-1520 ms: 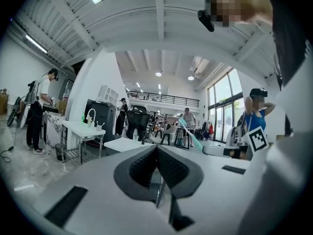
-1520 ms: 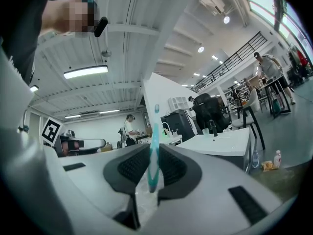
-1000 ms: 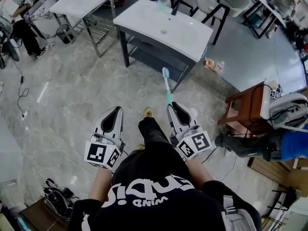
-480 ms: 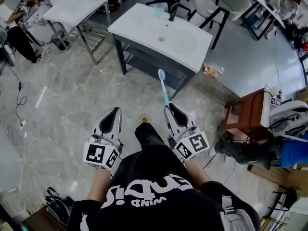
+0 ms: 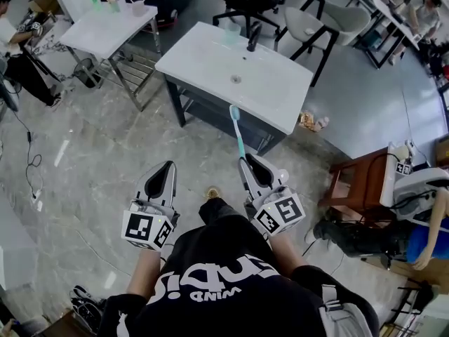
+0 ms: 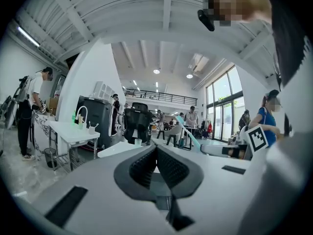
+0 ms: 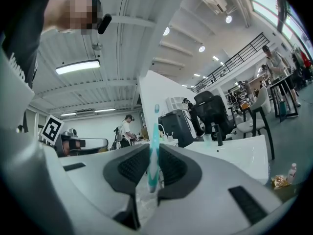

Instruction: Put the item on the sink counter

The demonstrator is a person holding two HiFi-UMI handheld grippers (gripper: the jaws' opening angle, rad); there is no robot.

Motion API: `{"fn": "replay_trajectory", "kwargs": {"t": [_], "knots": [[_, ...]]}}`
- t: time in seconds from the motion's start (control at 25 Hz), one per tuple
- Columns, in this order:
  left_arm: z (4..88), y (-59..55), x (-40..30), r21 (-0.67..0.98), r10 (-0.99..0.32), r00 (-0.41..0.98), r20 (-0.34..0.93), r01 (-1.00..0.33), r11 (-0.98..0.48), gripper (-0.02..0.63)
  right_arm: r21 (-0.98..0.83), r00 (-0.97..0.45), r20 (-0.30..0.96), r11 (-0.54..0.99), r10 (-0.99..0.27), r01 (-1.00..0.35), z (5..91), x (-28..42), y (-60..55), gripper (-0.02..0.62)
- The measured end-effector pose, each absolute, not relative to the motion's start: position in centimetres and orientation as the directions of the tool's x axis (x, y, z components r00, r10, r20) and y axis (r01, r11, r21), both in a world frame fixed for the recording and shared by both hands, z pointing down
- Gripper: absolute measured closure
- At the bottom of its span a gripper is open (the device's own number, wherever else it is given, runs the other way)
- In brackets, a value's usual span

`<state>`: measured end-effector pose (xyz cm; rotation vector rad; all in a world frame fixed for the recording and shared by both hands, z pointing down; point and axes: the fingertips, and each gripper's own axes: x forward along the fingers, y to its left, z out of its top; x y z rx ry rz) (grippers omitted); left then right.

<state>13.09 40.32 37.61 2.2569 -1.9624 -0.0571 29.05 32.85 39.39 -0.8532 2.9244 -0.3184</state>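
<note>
A teal and white toothbrush [image 5: 238, 132] sticks up and forward from my right gripper [image 5: 247, 162], which is shut on its handle. In the right gripper view the toothbrush [image 7: 154, 146] stands upright between the ribbed pads. The white sink counter [image 5: 203, 62] with a black faucet [image 5: 253, 37] and a pale cup [image 5: 231, 32] stands just ahead on a dark frame; the brush head overlaps its near edge in the head view. My left gripper [image 5: 168, 167] hangs level beside the right one, jaws together with nothing in them. In the left gripper view its pads [image 6: 146, 165] meet at the tip.
A second white sink table [image 5: 105, 20] with small items stands at the back left, and a seated person [image 5: 17, 48] is beside it. Black chairs [image 5: 309, 12] stand behind the sink. A wooden stool [image 5: 358, 177] is on the right, and a snack bag [image 5: 312, 122] lies on the floor.
The sink counter has come nearer and lower in the head view as the person walks toward it. Both grippers keep their pose, with the toothbrush still held.
</note>
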Motion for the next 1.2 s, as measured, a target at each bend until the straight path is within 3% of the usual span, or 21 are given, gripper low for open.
{"fn": "replay_trajectory", "kwargs": {"t": [1.2], "knots": [[38.3,22.4,6.1,0.14,-0.993,0.085,0.078,-0.987,-0.074,0.586,-0.235,-0.874,0.002,0.849,-0.486,-0.473,40.6,21.5,15.1,0.52]]}}
